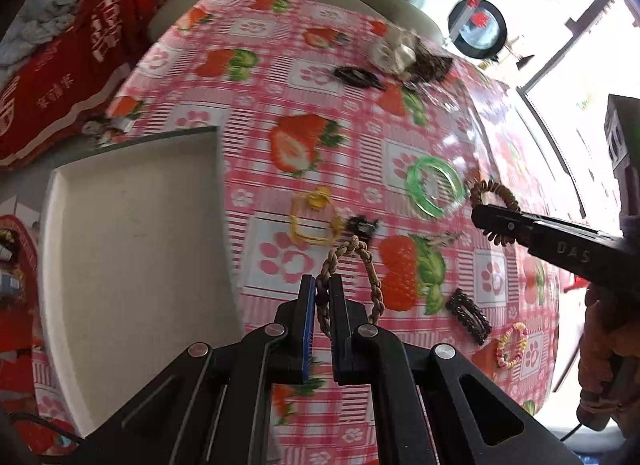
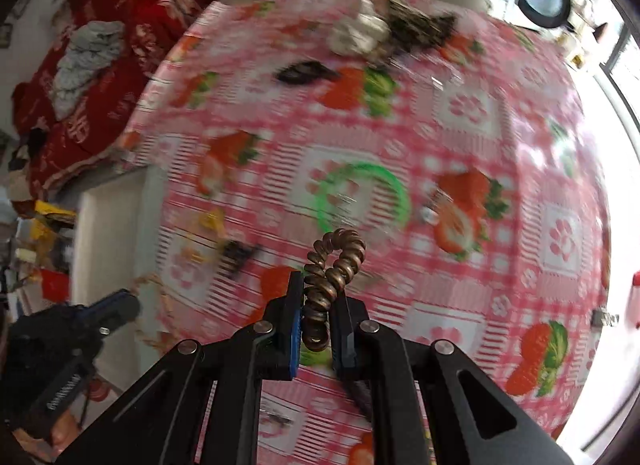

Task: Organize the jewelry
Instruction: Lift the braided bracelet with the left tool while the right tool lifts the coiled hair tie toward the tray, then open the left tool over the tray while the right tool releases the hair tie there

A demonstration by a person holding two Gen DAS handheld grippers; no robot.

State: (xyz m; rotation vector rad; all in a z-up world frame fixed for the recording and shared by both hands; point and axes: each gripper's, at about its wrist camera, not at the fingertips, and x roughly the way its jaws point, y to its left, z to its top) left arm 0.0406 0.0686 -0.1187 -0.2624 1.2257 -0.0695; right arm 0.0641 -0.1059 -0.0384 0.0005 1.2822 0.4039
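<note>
Over the strawberry-print tablecloth (image 1: 248, 77), both hand-held grippers are seen pointing steeply down. The left gripper (image 1: 322, 301) is clamped on a braided tan hair tie (image 1: 354, 253); one side of the loop is pinched between the pads, the rest stands up and arcs to the right of the fingers, clear of the cloth. A white tray (image 1: 120, 257) lies just left of this gripper. The right gripper (image 2: 316, 305) is closed on a brown spiral hair tie (image 2: 334, 261), its coil squeezed between the pads and curling upward above the fingertips. A green bangle (image 1: 434, 185) lies on the cloth beyond both grippers, near the spiral tie in the left wrist view. A yellow elastic (image 1: 314, 221) and a small black claw clip (image 1: 362, 225) lie just ahead of the braided loop. A black snap clip (image 1: 468, 315) and a beaded bracelet (image 1: 512, 345) lie to its right. The right wrist view is heavily blurred.
</note>
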